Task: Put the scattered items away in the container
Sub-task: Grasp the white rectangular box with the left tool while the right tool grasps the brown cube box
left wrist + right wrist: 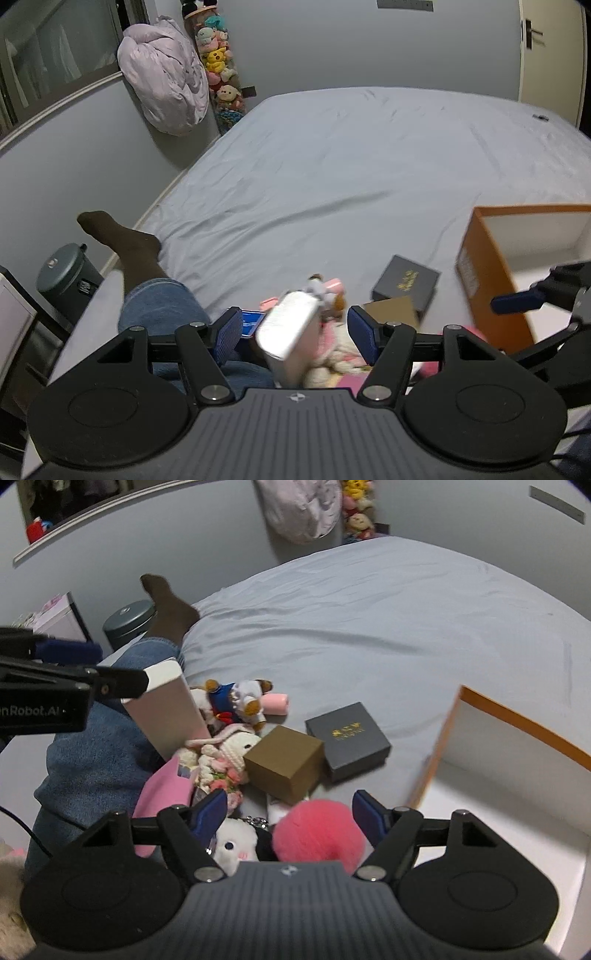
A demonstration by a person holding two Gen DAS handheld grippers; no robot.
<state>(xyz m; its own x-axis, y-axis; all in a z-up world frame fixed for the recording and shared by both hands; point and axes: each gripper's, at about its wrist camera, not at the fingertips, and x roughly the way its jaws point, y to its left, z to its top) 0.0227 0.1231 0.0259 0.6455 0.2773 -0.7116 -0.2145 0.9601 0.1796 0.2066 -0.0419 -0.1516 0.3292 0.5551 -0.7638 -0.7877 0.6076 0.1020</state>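
An orange box (484, 280), white inside (498, 775), stands open on the bed at the right. The pile left of it holds a dark box with gold print (347, 740), a brown box (284, 762), a bear in a blue dress (236, 701), a crocheted doll (229, 753) and a pink pouch (162, 794). My left gripper (295, 332) is open around a tilted white box (286, 328), with gaps at both pads. My right gripper (290, 814) is open above a pink pompom (317, 830) and a white plush (236, 845), both lying between its jaws.
A person's leg in jeans (155, 306) with a dark sock (122, 240) lies along the bed's left edge, against the pile. A round grey bin (62, 273) stands on the floor beyond it. The grey sheet (351, 166) stretches far behind the pile.
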